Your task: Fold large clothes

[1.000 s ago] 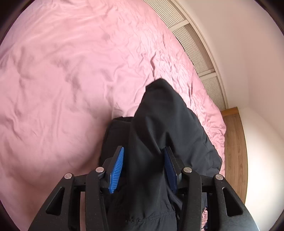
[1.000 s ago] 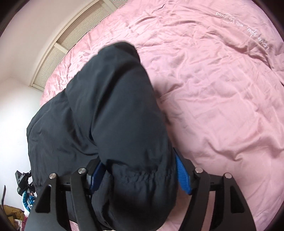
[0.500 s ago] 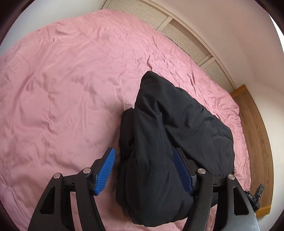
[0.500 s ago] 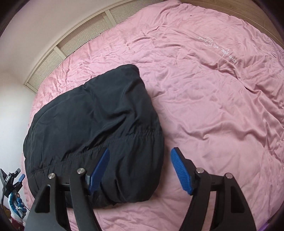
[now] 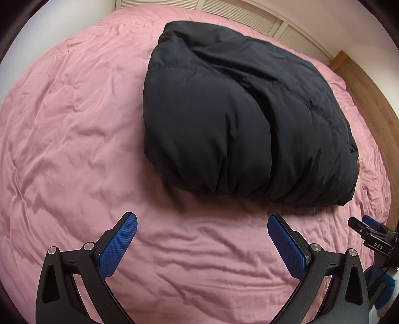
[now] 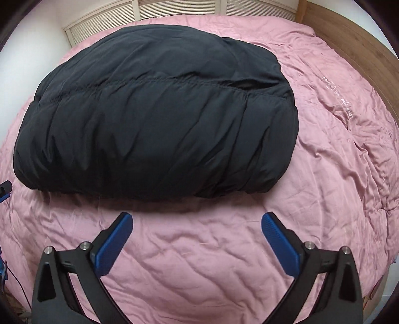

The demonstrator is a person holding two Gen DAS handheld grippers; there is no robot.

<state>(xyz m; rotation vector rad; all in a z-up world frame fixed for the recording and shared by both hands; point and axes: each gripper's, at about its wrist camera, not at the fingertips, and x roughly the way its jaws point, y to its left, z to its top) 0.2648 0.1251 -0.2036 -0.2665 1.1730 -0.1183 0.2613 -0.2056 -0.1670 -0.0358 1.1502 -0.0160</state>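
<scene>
A puffy black jacket (image 5: 239, 109) lies folded into a thick bundle on the pink bedspread (image 5: 74, 124). In the right wrist view the same jacket (image 6: 159, 124) fills the upper middle. My left gripper (image 5: 202, 224) hovers over bare bedspread just in front of the jacket's near edge, its jaws opening wide with nothing between its blue pads (image 5: 117, 246). My right gripper (image 6: 197, 221) is likewise in front of the bundle and apart from it, jaws opening, nothing between them. The right gripper's tip (image 5: 369, 231) shows at the left view's right edge.
A wooden bed frame (image 6: 354, 42) runs along the right side. White slatted panels (image 6: 174, 7) stand behind the bed. White stitched lettering (image 6: 341, 99) marks the bedspread on the right. Wrinkled pink cover (image 6: 199, 261) lies under both grippers.
Both grippers let go of the black jacket and pulled back from it. Their jaws went from closed around the fabric to wide apart, and the bundle now rests on the bed.
</scene>
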